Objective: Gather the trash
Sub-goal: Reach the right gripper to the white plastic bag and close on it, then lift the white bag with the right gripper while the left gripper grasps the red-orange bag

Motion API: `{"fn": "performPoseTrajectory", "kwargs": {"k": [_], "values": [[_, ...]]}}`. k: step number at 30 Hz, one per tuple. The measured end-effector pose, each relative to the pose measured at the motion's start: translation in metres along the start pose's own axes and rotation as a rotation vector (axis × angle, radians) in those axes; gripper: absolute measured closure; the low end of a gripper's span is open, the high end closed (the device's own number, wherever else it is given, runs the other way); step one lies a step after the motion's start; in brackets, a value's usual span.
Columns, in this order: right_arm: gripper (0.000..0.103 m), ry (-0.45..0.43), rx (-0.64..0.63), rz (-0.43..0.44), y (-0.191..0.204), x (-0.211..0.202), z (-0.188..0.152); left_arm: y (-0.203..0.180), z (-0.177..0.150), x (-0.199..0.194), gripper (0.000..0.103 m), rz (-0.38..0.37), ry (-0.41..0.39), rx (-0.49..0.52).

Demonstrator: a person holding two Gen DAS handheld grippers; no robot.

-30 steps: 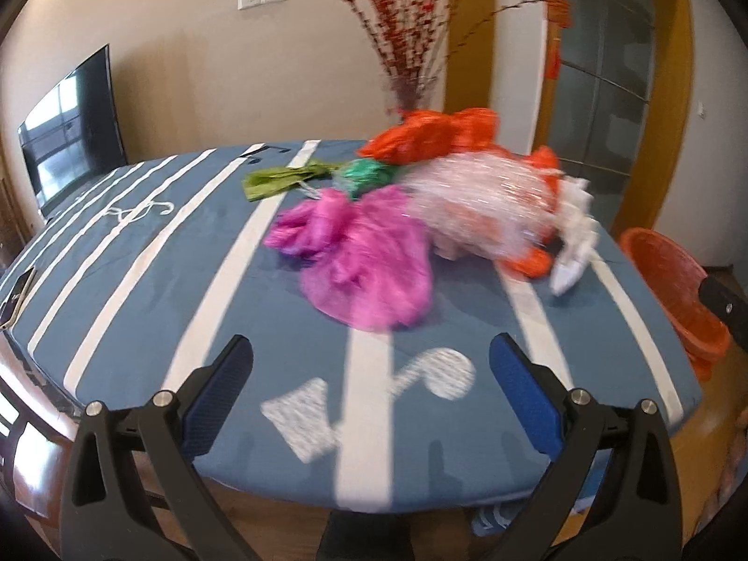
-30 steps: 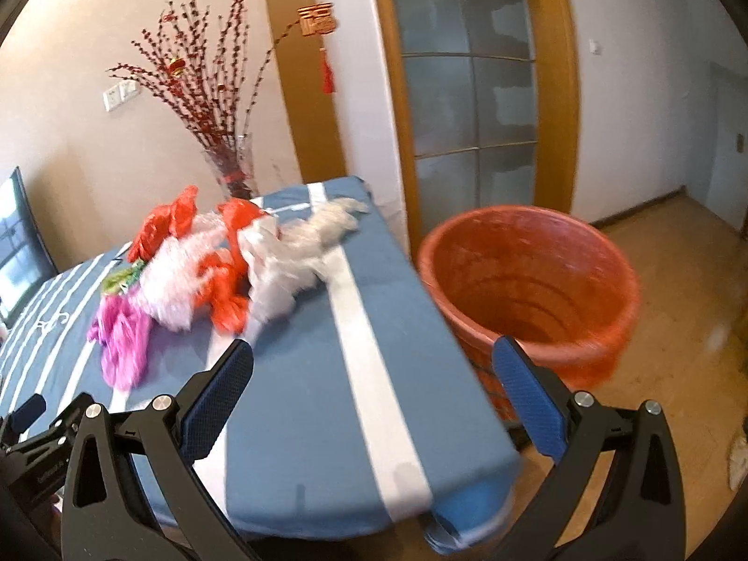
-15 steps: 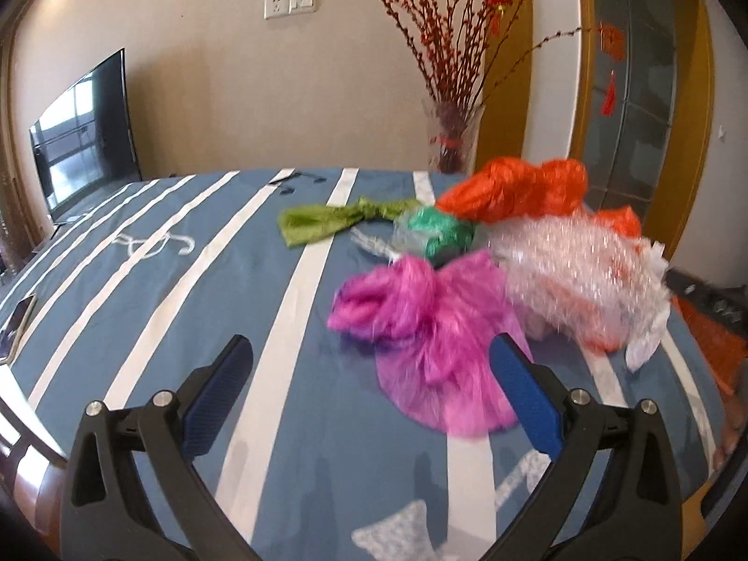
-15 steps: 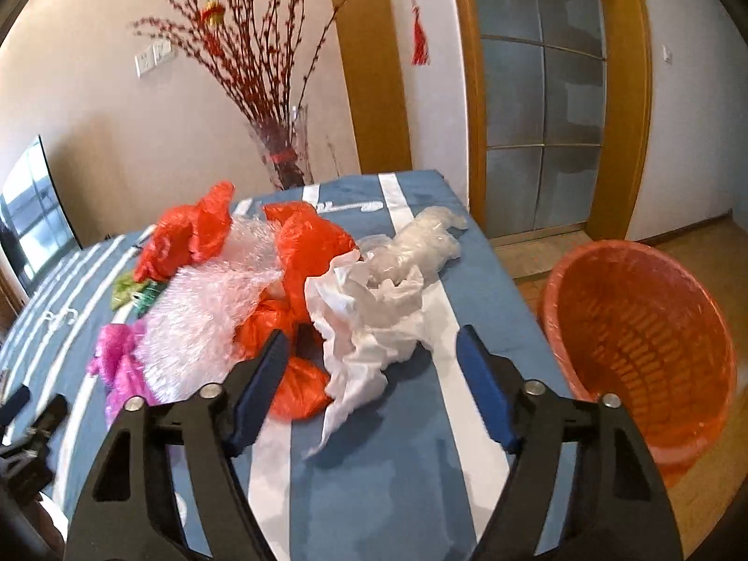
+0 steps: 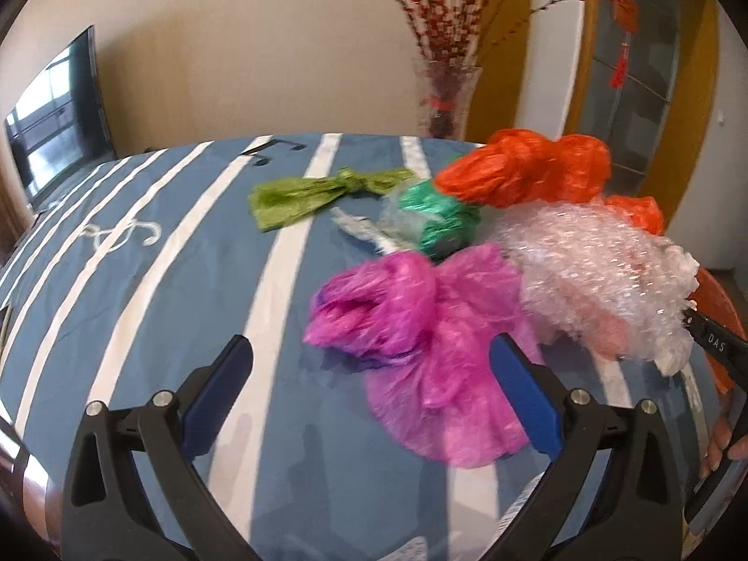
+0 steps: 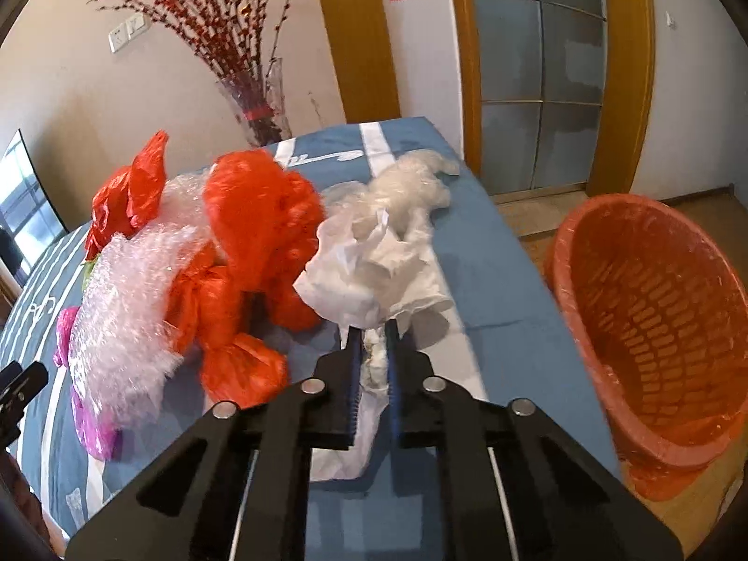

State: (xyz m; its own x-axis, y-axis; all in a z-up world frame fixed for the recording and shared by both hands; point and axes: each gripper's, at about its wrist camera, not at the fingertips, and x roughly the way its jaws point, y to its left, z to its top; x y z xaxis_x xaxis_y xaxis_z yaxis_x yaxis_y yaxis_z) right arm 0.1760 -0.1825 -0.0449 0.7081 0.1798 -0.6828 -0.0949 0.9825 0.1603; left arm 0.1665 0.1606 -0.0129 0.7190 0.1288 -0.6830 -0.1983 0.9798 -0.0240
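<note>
The right gripper [image 6: 374, 327] has just closed its jaws on the white paper [image 6: 369, 276] near the counter's [image 6: 491, 280] right edge, beside the basket [image 6: 654, 308]. The left gripper [image 5: 371, 374] is spread before the pink bag [image 5: 420, 341].

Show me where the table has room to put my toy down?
Bare tablecloth lies left of the green bag and pink bag, toward the TV. The far right side by the orange basket is crowded with bags.

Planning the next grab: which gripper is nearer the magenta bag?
Left. The left gripper hangs open just short of the magenta bag; the right gripper is across the pile, shut on the white paper.
</note>
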Motion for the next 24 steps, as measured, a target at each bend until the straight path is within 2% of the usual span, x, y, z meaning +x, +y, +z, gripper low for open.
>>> {"fn": "performPoseTrajectory", "kwargs": {"k": [4,11,17,24], "values": [[0.097,-0.020,0.016,-0.003,-0.016,-0.011,-0.002,-0.014,0.015,0.000,0.004,-0.068,-0.049,0.021],[0.098,-0.031,0.022,0.019,-0.031,-0.023,-0.008,-0.052,0.058,0.017,0.004,-0.094,-0.111,0.103],[0.098,-0.058,0.025,0.035,-0.037,-0.036,-0.008,-0.066,0.091,0.038,0.009,-0.130,-0.087,0.093],[0.098,-0.051,0.022,0.047,-0.036,-0.037,-0.011,-0.073,0.103,0.050,0.011,-0.149,-0.073,0.099]]}}
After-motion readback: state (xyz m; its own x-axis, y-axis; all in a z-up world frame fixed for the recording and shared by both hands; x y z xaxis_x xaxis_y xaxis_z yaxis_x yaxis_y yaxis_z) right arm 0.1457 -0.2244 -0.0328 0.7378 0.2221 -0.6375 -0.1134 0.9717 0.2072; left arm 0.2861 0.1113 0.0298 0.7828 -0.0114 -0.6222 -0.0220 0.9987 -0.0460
